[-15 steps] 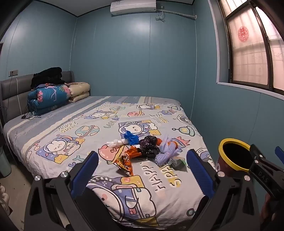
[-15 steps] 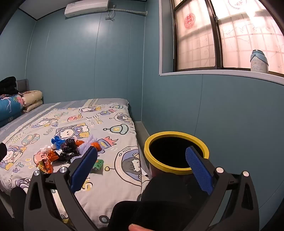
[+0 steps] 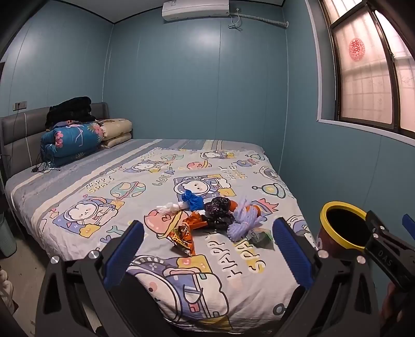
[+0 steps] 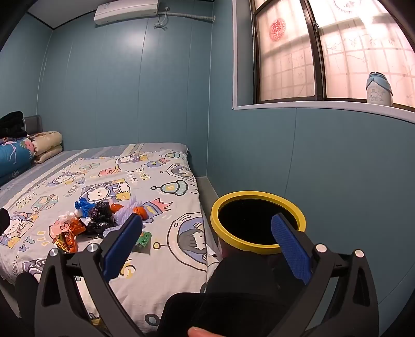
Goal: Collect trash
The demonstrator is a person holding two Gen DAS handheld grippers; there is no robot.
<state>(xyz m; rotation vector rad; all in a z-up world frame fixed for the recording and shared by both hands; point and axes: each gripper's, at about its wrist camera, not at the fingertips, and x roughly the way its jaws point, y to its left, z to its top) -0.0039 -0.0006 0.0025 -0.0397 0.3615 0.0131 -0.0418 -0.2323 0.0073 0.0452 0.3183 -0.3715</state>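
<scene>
Blue-walled bedroom, lamp-lit, seen from the foot of a bed (image 3: 145, 178) under a cartoon space-print sheet.

Nearest, left gripper (image 3: 208, 246): blue pads spread wide, nothing between them, hanging above the sheet's near end. Right gripper (image 4: 207, 242): likewise spread wide and empty, one pad over the bed edge, the other over the mouth of a bin (image 4: 259, 220). A fingertip at the bottom edge of the right view.

Just past the left pads, trash pile (image 3: 211, 220) lying loose on the sheet: orange snack wrapper (image 3: 182, 237) nearest, green wrapper (image 3: 260, 237) toward the bin side, lilac yarn-like bundle (image 3: 243, 220), crumpled black plastic (image 3: 218, 211), blue plastic (image 3: 192, 201) and white scrap (image 3: 168, 207) behind. All apart from both grippers.

Beside the bed, against the wall, yellow-rimmed bin, dark inside, contents impossible to tell.

Farther off, folded quilts (image 3: 70, 141) and dark clothing (image 3: 70, 110) stacked at a grey headboard (image 3: 18, 132). On the windowsill, pale bottle (image 4: 378, 89). High on the far wall, air conditioner (image 3: 195, 9).
</scene>
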